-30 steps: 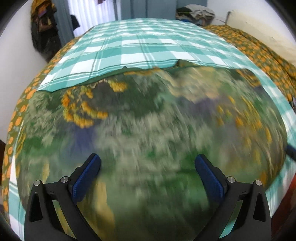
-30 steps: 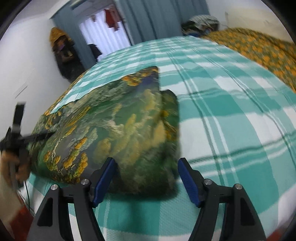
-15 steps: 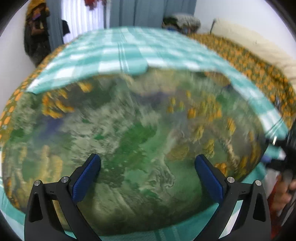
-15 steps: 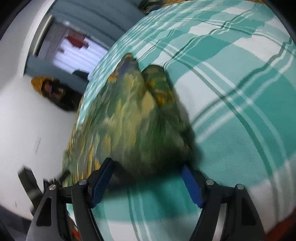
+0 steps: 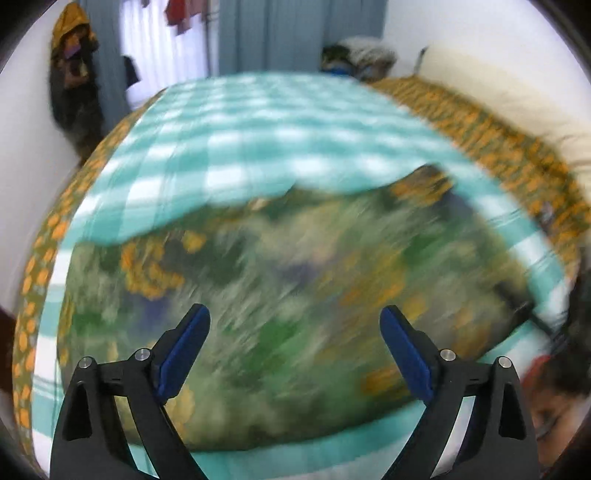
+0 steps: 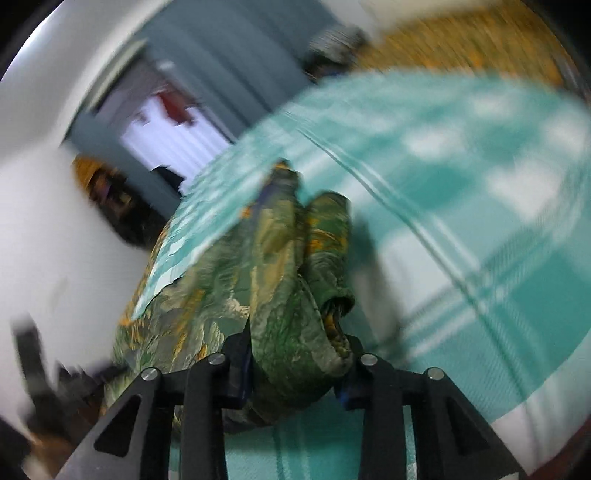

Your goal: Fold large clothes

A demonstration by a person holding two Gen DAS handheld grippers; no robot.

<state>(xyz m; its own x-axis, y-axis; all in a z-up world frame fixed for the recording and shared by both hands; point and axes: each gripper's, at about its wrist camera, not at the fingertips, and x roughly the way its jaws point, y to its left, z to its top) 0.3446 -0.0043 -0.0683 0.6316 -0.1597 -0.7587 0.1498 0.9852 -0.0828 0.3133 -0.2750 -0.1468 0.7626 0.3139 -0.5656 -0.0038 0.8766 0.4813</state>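
Two jaws closing on the folded garment (image 6: 295, 332); left jaws wide, above it.

The folded garment (image 5: 280, 295) lay on the checked sheet (image 5: 258, 122) on the bed, near its front edge. My left hand-held gripper (image 5: 294, 328) was above it; my right hand-held gripper (image 6: 295, 365) had the garment's right end bunched between its fingers. Curtains (image 5: 295, 33) were behind the bed, a pillow (image 5: 498, 92) along its right.

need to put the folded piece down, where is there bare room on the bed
Free: the teal checked sheet beyond the green floral garment, up to the orange spread. Crowded: the near end, under the garment, which the closing right gripper pinches.
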